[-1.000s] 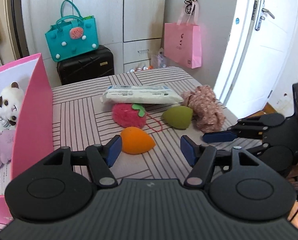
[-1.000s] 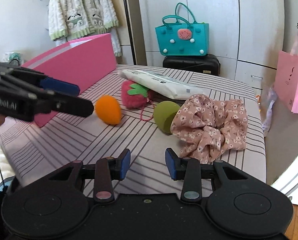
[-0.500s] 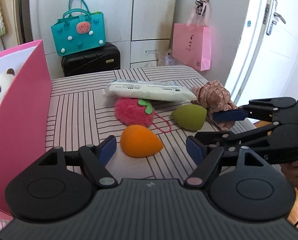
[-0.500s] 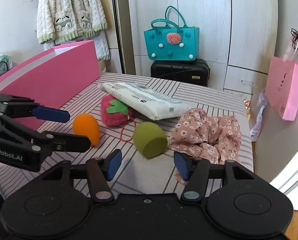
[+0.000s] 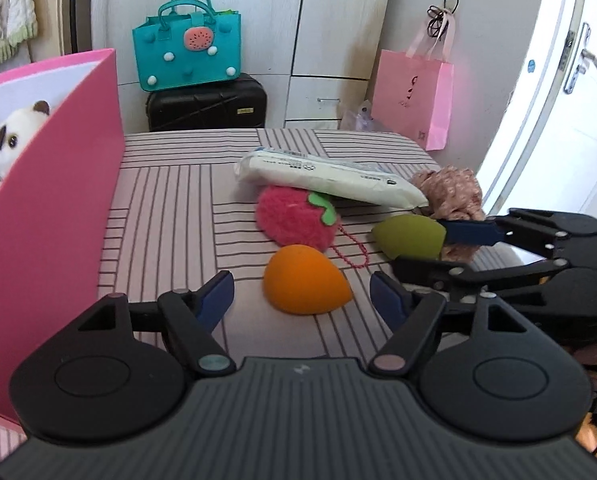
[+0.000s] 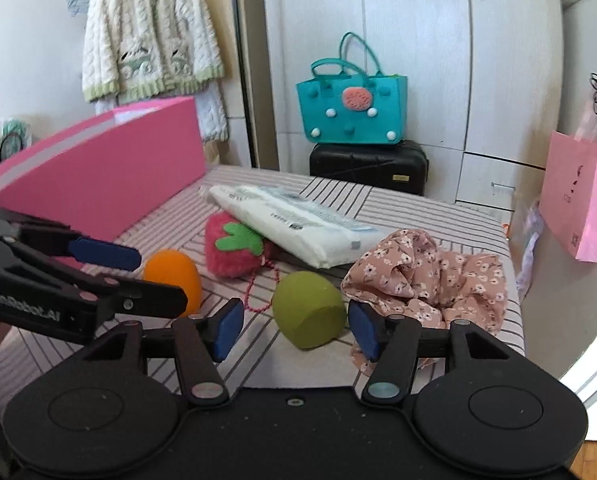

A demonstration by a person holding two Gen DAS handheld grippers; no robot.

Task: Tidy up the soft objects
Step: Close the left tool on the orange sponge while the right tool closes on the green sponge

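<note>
An orange teardrop sponge (image 5: 298,276) lies on the striped table cover (image 5: 170,208). My left gripper (image 5: 300,294) is just before it, jaws closing, pads on either side and not touching it. A green sponge (image 6: 308,308) lies between the pads of my right gripper (image 6: 296,326), which do not press on it. Behind are a pink strawberry plush (image 5: 294,216), a white soft pack (image 5: 330,178) leaning on it, and a floral cloth (image 6: 430,276). At the left stands a pink box (image 5: 46,208) holding a panda plush (image 5: 12,136).
A teal handbag (image 5: 188,56) sits on a black suitcase (image 5: 206,106) behind the table. A pink paper bag (image 5: 412,96) hangs at the cupboards, near a white door (image 5: 558,120) on the right. A knitted cardigan (image 6: 150,36) hangs behind the box.
My left gripper has sunk and come close to the orange sponge, which now lies between its tips. My right gripper's jaws have widened and come up around the green sponge.
</note>
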